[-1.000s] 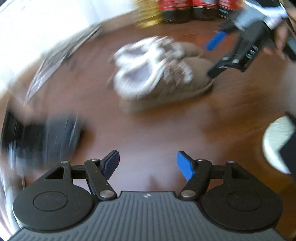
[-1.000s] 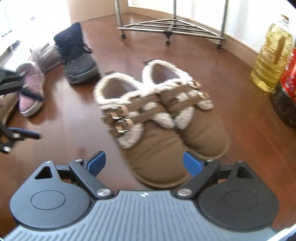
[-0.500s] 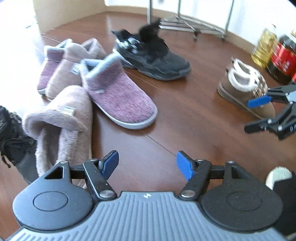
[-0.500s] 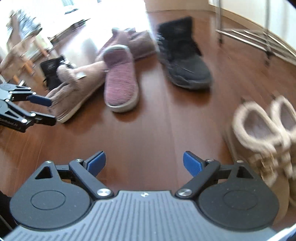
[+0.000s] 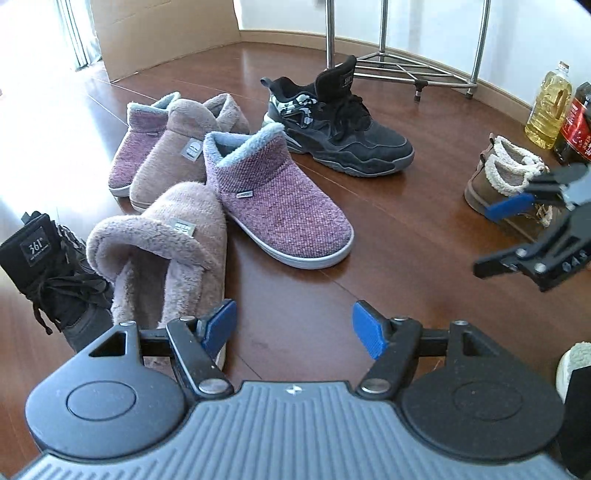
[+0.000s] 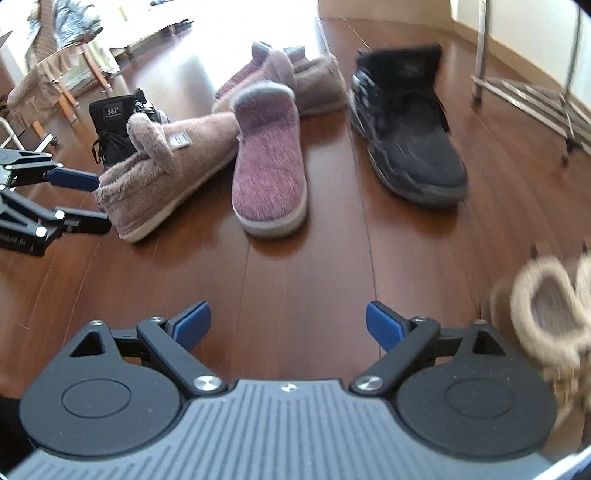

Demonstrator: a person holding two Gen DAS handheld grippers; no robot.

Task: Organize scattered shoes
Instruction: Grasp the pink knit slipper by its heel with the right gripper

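1. A dark wooden floor (image 5: 295, 288) fills the room, sunlit at ten o'clock, with a cardboard panel (image 5: 166, 33) leaning at eleven o'clock and a metal rack (image 5: 406, 66) standing against the white wall at one o'clock.
2. An oil bottle (image 5: 548, 107) and a dark red-labelled bottle (image 5: 576, 125) stand side by side on the floor at two o'clock.
3. Scattered shoes lie in a loose cluster: a purple knit slipper (image 5: 277, 199) at centre, its heel touching a fuzzy pink slipper (image 5: 162, 251) lying at nine o'clock.
4. Behind them, at eleven o'clock, a second purple slipper (image 5: 133, 147) and a second pink slipper (image 5: 173, 155) press together.
5. A black sneaker (image 5: 340, 125) sits alone at twelve o'clock; its mate (image 5: 51, 273) stands at the far nine o'clock edge, beside the fuzzy pink slipper.
6. A pair of brown fleece-lined shoes (image 5: 506, 184) rests at three o'clock, near the bottles.
7. The left hand-held gripper (image 5: 291, 328) hovers low over bare floor, jaws wide apart and empty, just beside the fuzzy pink slipper.
8. The right hand-held gripper (image 6: 288, 326) also hangs above the floor with jaws spread and empty, pointing toward the purple knit slipper, the brown pair at its four o'clock.
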